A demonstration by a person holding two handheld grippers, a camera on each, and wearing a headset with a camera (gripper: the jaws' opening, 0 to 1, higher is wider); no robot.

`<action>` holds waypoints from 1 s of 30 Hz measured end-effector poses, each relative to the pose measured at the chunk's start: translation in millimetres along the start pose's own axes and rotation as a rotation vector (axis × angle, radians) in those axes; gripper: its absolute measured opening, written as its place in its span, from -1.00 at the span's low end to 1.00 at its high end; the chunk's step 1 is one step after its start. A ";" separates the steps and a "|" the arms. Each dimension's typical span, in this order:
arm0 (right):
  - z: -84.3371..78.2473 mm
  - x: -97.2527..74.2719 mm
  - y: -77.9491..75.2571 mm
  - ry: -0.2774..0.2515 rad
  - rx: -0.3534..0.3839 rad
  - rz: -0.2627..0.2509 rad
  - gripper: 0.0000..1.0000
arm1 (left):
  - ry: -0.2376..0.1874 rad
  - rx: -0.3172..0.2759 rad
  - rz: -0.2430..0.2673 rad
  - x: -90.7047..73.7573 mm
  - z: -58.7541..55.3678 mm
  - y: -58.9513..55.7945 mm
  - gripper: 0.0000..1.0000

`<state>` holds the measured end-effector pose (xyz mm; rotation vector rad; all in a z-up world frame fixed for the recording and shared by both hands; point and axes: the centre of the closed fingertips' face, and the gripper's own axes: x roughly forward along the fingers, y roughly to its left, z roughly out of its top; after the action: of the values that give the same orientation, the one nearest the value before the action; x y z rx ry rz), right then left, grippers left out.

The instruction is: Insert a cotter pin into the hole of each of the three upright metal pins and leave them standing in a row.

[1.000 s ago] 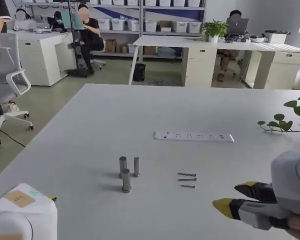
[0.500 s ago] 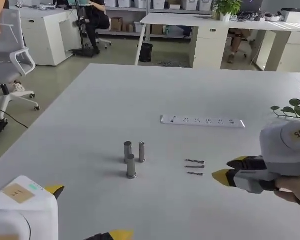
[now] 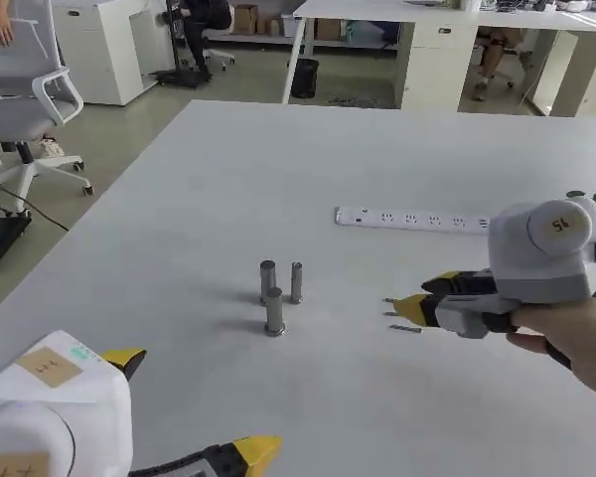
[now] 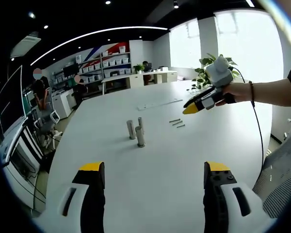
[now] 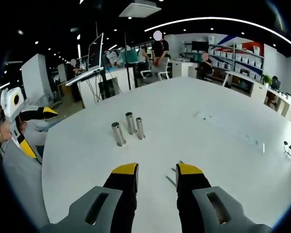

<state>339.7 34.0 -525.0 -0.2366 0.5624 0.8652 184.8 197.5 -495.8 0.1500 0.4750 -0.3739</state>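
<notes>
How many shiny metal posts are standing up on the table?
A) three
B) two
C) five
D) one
A: three metal pins stand upright, close together on the white table, two at the back and one in front in the head view.

3 upright pins (image 3: pixel 276 294) clustered, gaps narrow | open tabletop (image 3: pixel 179 229) left and front | power strip (image 3: pixel 412 220) well behind

Sticker (image 3: pixel 559 225) "15" on right tongs (image 3: pixel 420 296)
</notes>
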 end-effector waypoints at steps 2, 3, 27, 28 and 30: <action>4.7 6.7 1.1 -0.012 -0.003 0.010 -0.47 | -0.002 0.000 -0.001 1.1 0.2 0.1 0.67; 6.6 10.8 1.8 -0.016 -0.004 0.017 -0.47 | -0.002 0.000 -0.002 1.9 -0.1 0.1 0.66; 38.0 98.0 30.4 -0.125 -0.049 0.112 -0.50 | -0.036 -0.022 -0.004 10.1 -4.3 1.7 0.58; 38.4 100.4 32.0 -0.128 -0.052 0.116 -0.51 | -0.037 -0.025 -0.005 10.5 -4.4 1.7 0.58; 39.4 106.1 35.1 -0.135 -0.052 0.125 -0.54 | -0.037 -0.034 -0.009 11.5 -4.8 1.7 0.56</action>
<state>381.9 141.8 -550.3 -0.1906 0.4325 1.0097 192.9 196.5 -505.3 0.1083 0.4457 -0.3763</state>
